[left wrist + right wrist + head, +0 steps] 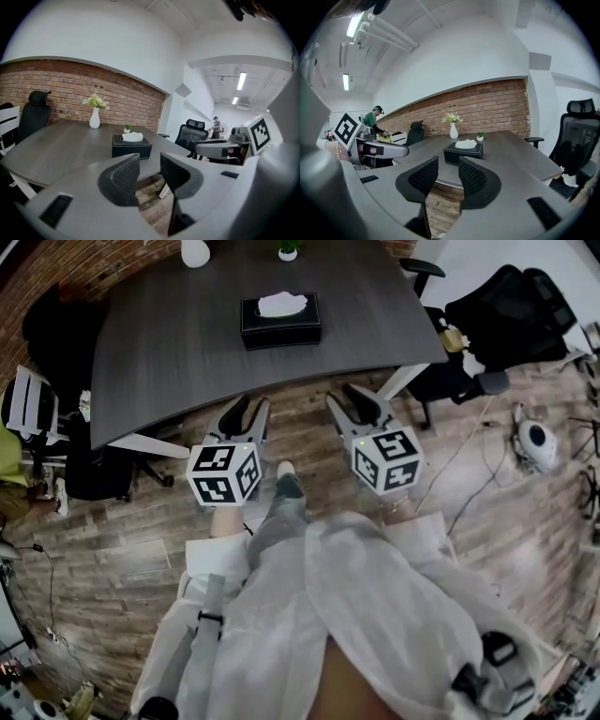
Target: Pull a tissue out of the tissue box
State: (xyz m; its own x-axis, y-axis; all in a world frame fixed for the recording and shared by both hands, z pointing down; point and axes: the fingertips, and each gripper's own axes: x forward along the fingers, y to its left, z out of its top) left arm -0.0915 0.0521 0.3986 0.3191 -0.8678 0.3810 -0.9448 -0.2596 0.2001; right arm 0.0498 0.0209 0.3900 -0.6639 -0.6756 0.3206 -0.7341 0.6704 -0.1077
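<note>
L gripper (251, 411) + R gripper (349, 401) short of table (169, 371) edge, jaws apart, nothing between. Tissue box (281, 326) mid-table, well ahead; tissue (282, 304) tufts from top. Best approach, prob: L steadies box, R pinches tuft high, pulls straight up.

- One tabletop (187, 343).
- One tissue box (280, 326), one tissue (281, 304) in it.
- One white vase (195, 252) and one potted plant (289, 249), toward twelve o'clock.
- Two tongs: left tongs (246, 415), right tongs (358, 404).

I'm in an office meeting room: a long dark conference table (169, 362), black swivel chairs (506, 306) beside it (one high-backed), a brick wall (497, 105), strip lights (241, 80) overhead.
</note>
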